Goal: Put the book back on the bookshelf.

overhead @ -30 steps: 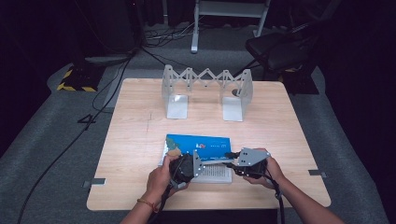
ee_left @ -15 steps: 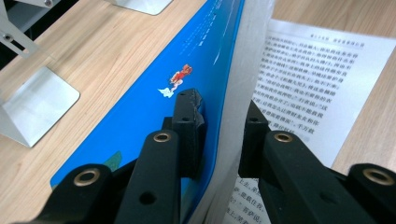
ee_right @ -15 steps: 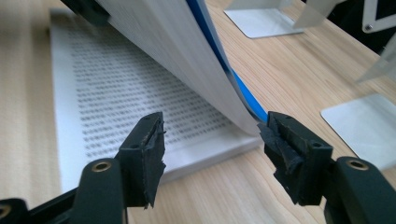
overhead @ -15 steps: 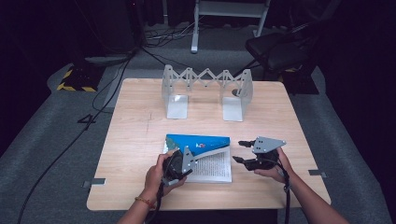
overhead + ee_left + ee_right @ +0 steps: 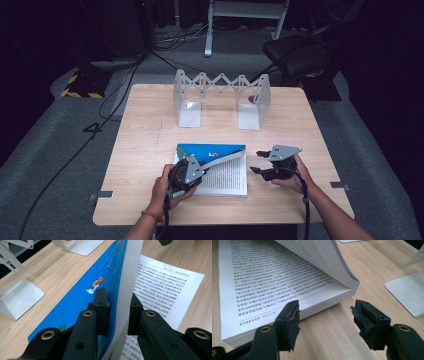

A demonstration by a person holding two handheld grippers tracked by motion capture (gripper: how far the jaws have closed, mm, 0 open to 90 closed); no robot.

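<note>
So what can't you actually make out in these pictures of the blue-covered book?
- Title on the blue paperback book: too small in the high view, cut off in the left gripper view.
- Printed page text: too fine to read.
- Left gripper: its jaws cover part of the cover.
- Silver folding metal bookend rack: cropped by both gripper views' edges.

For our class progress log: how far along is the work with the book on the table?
Done: the book lies open, printed pages showing. In hand: the left tool is shut on the blue cover and a wad of pages, holding them raised. The right tool stands open beside the book's corner, its jaws just opened, gripping nothing. Left: probably laying the lifted part down.
</note>
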